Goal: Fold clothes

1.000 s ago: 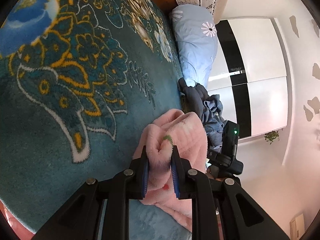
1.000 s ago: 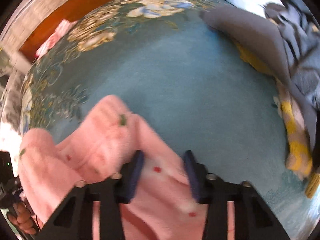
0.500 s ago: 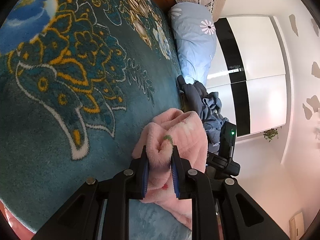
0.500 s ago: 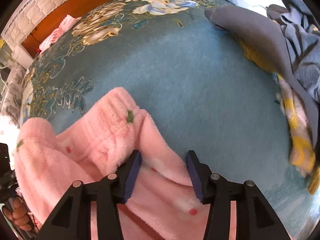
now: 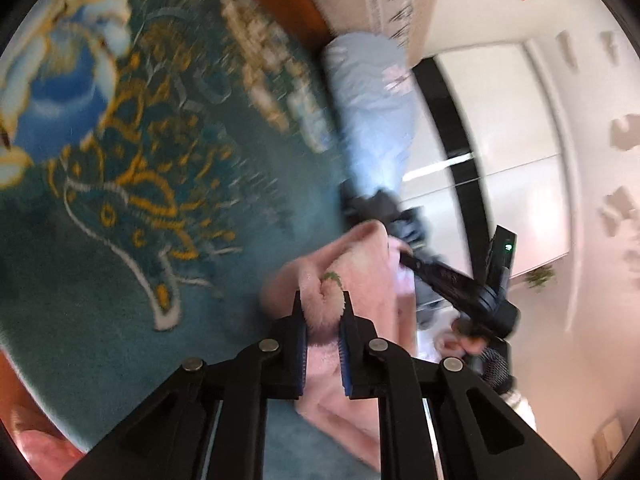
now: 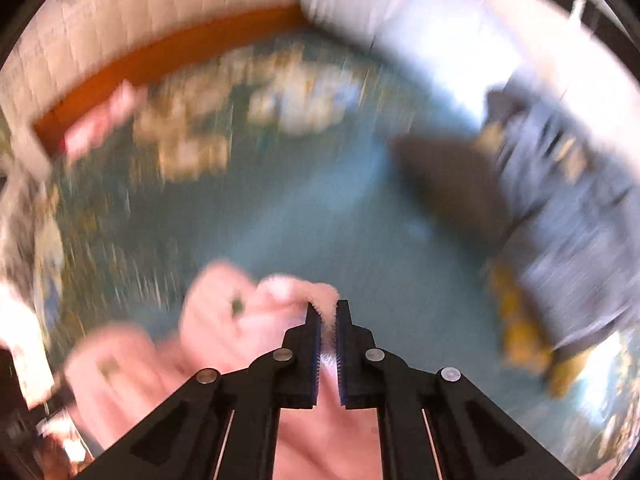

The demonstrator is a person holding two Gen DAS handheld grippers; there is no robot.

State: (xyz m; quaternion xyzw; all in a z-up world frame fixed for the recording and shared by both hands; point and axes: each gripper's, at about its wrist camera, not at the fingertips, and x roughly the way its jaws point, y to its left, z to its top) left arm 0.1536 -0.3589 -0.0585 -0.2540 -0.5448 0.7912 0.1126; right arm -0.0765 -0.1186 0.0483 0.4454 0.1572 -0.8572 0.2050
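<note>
Fingers of both grippers now pinch the pink garment (image 5: 352,280): the right gripper (image 6: 328,320) has just snapped shut on a fuzzy edge, the left gripper (image 5: 322,312) clamps a bunched fold. It lifts off the bed (image 5: 120,280), ready for spreading; beyond it lie heaped clothes (image 6: 560,184).

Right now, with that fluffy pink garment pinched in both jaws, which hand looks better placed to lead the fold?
Probably the right gripper: it pinches a thin edge of the pink garment, with open teal blanket ahead. The left gripper holds a bunched lump.
</note>
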